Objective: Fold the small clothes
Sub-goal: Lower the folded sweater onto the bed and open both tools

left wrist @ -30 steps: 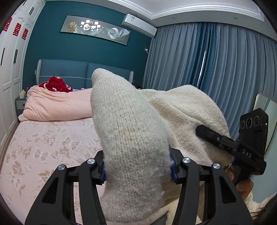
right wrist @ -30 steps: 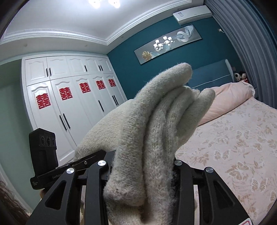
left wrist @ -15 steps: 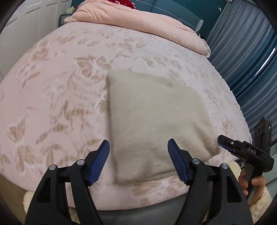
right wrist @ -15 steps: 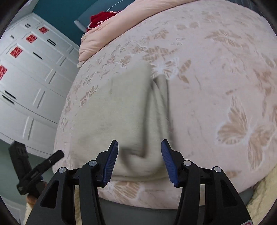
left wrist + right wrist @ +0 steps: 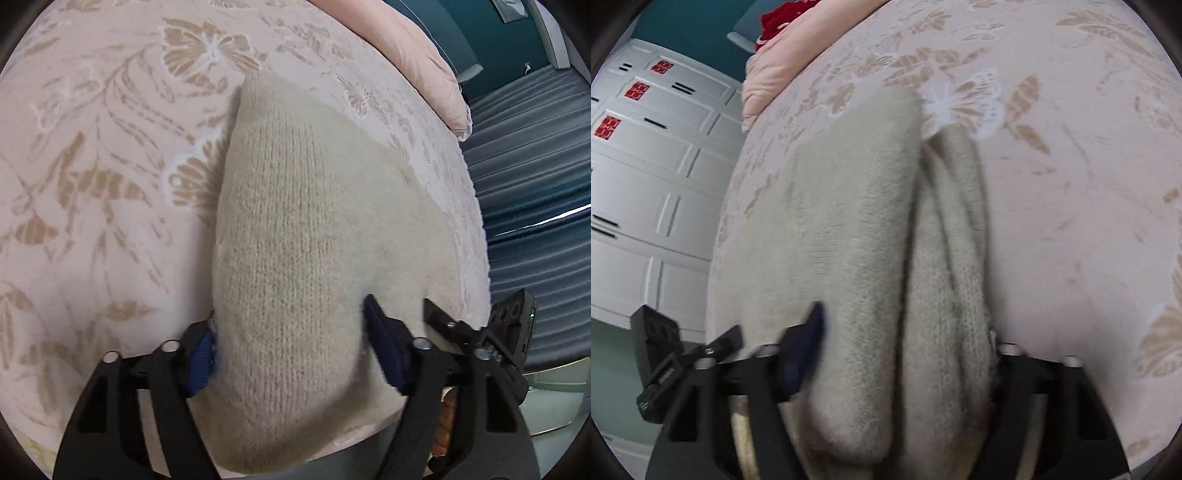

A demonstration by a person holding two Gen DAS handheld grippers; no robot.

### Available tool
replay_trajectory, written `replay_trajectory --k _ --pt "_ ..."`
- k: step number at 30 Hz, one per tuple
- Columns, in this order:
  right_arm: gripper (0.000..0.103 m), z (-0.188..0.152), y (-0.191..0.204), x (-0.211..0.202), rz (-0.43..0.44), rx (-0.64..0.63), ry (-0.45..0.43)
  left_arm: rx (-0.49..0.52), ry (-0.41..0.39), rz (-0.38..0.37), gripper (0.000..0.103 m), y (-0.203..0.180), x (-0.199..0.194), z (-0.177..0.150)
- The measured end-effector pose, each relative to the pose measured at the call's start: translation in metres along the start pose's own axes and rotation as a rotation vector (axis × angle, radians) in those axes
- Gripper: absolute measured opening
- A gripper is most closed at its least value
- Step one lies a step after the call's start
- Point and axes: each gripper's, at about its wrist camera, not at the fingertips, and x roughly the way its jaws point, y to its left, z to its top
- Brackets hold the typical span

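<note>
A cream knit sweater [image 5: 314, 203] lies folded on the floral pink bedspread [image 5: 92, 184], its near edge hanging toward me. My left gripper [image 5: 291, 321] straddles the sweater's near left part, jaws closing, with the knit bulging between the blue pads [image 5: 201, 354]. In the right wrist view the sweater [image 5: 849, 203] shows a rolled fold along its right side. My right gripper [image 5: 905, 321] straddles that fold, jaws closing; its right pad is hidden behind the cloth. Each gripper also appears at the edge of the other's view, the right [image 5: 480, 339] and the left [image 5: 665, 362].
A pink quilt [image 5: 417, 48] is heaped at the head of the bed, with something red [image 5: 783, 14] on it. Blue curtains [image 5: 535, 166] hang beyond the bed's right side and a white wardrobe [image 5: 646, 166] stands beyond its left. The bedspread [image 5: 1071, 184] stretches away on the right.
A second ago both grippers held the sweater up in the air. It then dropped flat on the bed with the jaws wide. Now both grippers are lower, around its near edge, jaws narrower.
</note>
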Motion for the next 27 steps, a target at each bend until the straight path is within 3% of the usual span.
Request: replay_trajectory --k 1,3,6,9,12,13,14,16,18,20,21,24,27 --pt "0.038 0.005 0.016 -0.012 0.016 -0.054 -0.034 0.014 -0.017 -0.001 0.048 -0.006 -0.006 0.002" --pt "0.036 0.011 0.052 -0.043 0.053 -0.163 -0.111 0.080 -0.060 -0.011 0.044 -0.026 -0.026 0.009" --pt "0.036 0.017 0.085 -0.079 0.083 -0.259 -0.208 0.144 -0.153 -0.036 0.044 -0.050 -0.063 0.019" --pt "0.041 0.023 0.072 -0.062 0.009 -0.267 -0.189 0.140 -0.186 -0.053 0.048 -0.051 -0.073 0.026" --pt "0.049 0.026 0.022 -0.007 -0.184 -0.185 -0.036 0.178 -0.149 0.100 0.053 -0.042 -0.034 0.025" --pt "0.048 0.024 0.009 -0.005 -0.231 -0.151 -0.033 0.170 -0.112 0.168 0.052 -0.035 -0.018 0.022" --pt "0.049 0.021 0.005 -0.018 -0.157 -0.118 -0.075 0.166 -0.105 0.230 0.052 -0.028 -0.011 0.015" --pt "0.049 0.012 0.015 -0.051 -0.159 -0.125 -0.180 0.183 -0.173 0.203 0.057 -0.028 -0.024 0.004" --pt "0.042 0.003 0.040 -0.075 -0.137 -0.214 -0.239 0.201 -0.194 0.247 0.060 -0.030 -0.035 -0.004" --pt "0.025 -0.008 0.060 -0.074 -0.161 -0.304 -0.223 0.208 -0.203 0.260 0.060 -0.032 -0.040 -0.009" --pt "0.023 -0.014 0.065 -0.064 -0.173 -0.341 -0.189 0.205 -0.191 0.281 0.060 -0.032 -0.038 -0.011" --pt "0.012 -0.025 0.049 -0.013 -0.352 -0.416 -0.068 0.208 -0.163 0.329 0.061 -0.033 -0.029 -0.020" --pt "0.010 -0.026 0.043 -0.030 -0.294 -0.351 -0.098 0.216 -0.151 0.340 0.062 -0.036 -0.029 -0.029"
